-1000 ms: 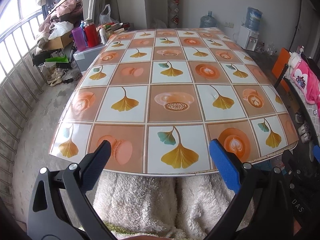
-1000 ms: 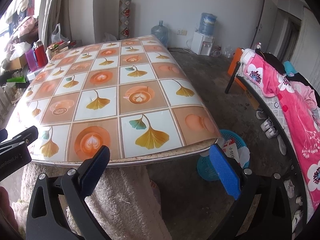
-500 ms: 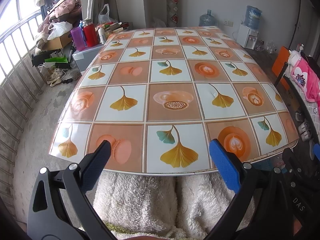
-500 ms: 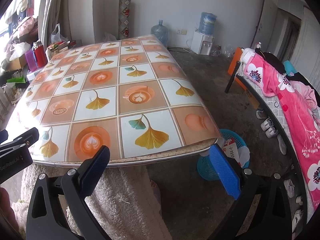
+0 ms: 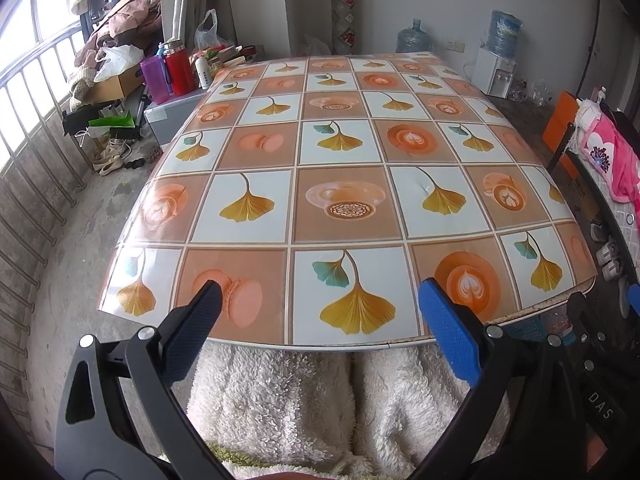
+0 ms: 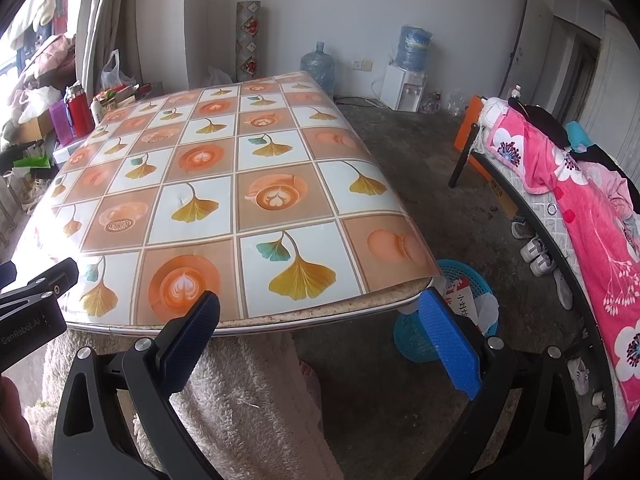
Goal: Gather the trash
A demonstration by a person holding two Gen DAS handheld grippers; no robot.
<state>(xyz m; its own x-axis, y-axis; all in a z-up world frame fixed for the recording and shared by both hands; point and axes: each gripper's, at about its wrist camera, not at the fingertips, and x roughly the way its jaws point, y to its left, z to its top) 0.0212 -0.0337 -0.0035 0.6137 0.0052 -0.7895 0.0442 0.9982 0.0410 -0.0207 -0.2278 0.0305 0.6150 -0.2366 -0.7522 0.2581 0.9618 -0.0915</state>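
A table under a patterned oilcloth [image 5: 340, 200] of leaves and coffee cups fills both views, and I see no loose trash on it. A blue plastic basket [image 6: 460, 280] with paper and wrappers inside sits on the floor by the table's near right corner. My left gripper [image 5: 320, 320] hangs open over the table's near edge with nothing between its fingers. My right gripper [image 6: 320, 320] is open too, at the near right edge, and the basket shows just past its right finger [image 6: 452, 344]. The left gripper's body [image 6: 28, 312] shows at the left of the right wrist view.
A person's lap in white fleece [image 5: 320, 400] sits under the near edge. Red and purple bottles [image 5: 176, 68] and clutter stand off the far left corner. A bed with a pink blanket [image 6: 580, 208] and shoes [image 6: 536, 256] beneath runs along the right. A water dispenser [image 6: 404, 80] stands at the back wall.
Both views have shifted only slightly; the left one has edged a little closer to the table. Both grippers have stayed open.
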